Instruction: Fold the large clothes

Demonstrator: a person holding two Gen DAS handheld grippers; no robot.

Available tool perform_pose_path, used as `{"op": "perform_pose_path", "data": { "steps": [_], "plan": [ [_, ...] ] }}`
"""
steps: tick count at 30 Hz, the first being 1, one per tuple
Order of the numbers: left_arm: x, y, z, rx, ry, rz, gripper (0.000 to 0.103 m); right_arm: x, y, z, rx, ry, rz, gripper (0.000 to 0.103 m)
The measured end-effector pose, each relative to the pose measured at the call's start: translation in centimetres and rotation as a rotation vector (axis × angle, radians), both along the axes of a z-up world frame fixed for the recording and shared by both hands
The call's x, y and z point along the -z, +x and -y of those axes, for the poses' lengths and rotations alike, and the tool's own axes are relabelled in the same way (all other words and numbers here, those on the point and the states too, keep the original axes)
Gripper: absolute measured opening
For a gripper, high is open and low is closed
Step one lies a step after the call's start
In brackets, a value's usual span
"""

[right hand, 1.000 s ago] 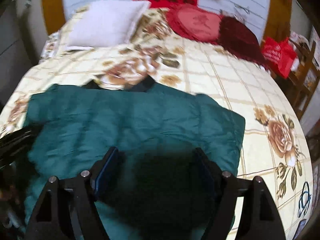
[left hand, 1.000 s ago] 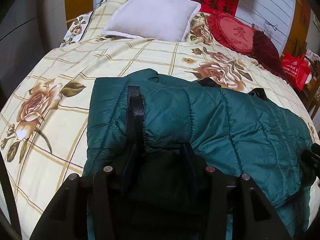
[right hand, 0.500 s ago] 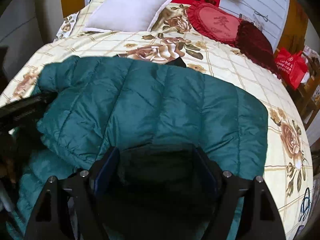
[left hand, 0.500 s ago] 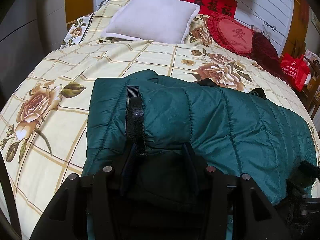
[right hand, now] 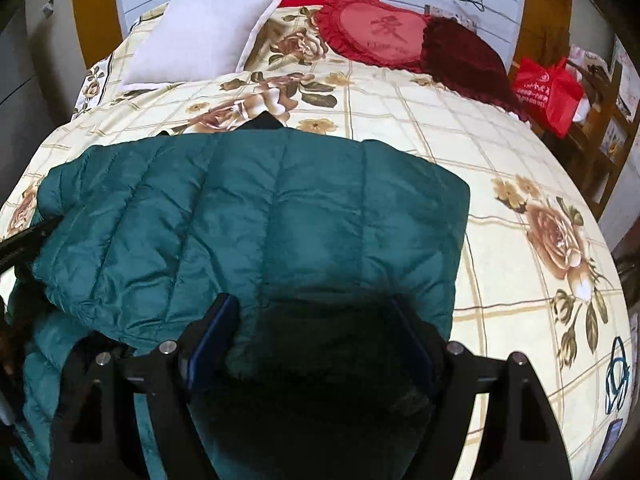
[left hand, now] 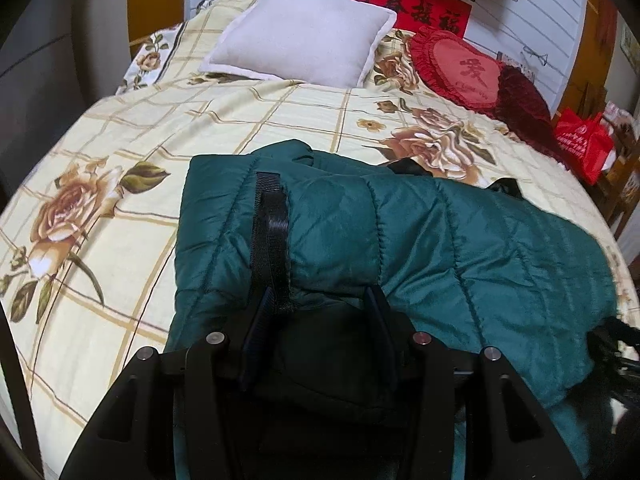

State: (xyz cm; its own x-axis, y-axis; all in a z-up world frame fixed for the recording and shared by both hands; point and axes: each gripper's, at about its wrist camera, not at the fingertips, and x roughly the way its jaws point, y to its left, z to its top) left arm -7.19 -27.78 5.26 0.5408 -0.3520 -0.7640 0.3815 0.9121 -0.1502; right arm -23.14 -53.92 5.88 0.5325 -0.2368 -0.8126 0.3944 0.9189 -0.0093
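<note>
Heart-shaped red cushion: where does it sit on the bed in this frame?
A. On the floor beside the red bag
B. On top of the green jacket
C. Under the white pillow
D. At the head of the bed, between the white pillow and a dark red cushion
D: the heart-shaped red cushion lies at the head of the bed, with the white pillow on one side and the dark red cushion on the other.

- Green quilted jacket (left hand: 460, 240): near hem hidden behind the left gripper (left hand: 320, 304); lower portion cut by the frame edge.
- Right gripper (right hand: 312, 312): fabric between the fingers lost in shadow.
- Black item (right hand: 266, 122): mostly covered by the jacket; identity unclear.
</note>
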Motion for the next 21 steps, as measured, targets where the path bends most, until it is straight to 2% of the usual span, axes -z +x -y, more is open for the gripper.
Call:
{"op": "perform_pose_path", "data": {
  "steps": [3,6,13,21],
  "plan": [
    [-1.1,-0.5,-1.9,-0.009,-0.053,-0.029,0.029,-1.1,-1.1,0.2,0.015,0.013,0.024,0.081],
    [-2.0,-1.4,-3.8,-0.024,-0.073,-0.028,0.029,-1.8,-2.8,0.9,0.06,0.013,0.024,0.081],
    [-2.1,-4.4,-6.4,-0.015,-0.072,-0.04,0.029,-1.3,-5.9,2.0,0.1,0.048,0.006,0.081],
    [-2.6,-8.0,-8.5,0.026,-0.082,-0.066,0.029,-1.1,-8.0,1.0,0.092,0.045,-0.014,0.081]
  ]
}}
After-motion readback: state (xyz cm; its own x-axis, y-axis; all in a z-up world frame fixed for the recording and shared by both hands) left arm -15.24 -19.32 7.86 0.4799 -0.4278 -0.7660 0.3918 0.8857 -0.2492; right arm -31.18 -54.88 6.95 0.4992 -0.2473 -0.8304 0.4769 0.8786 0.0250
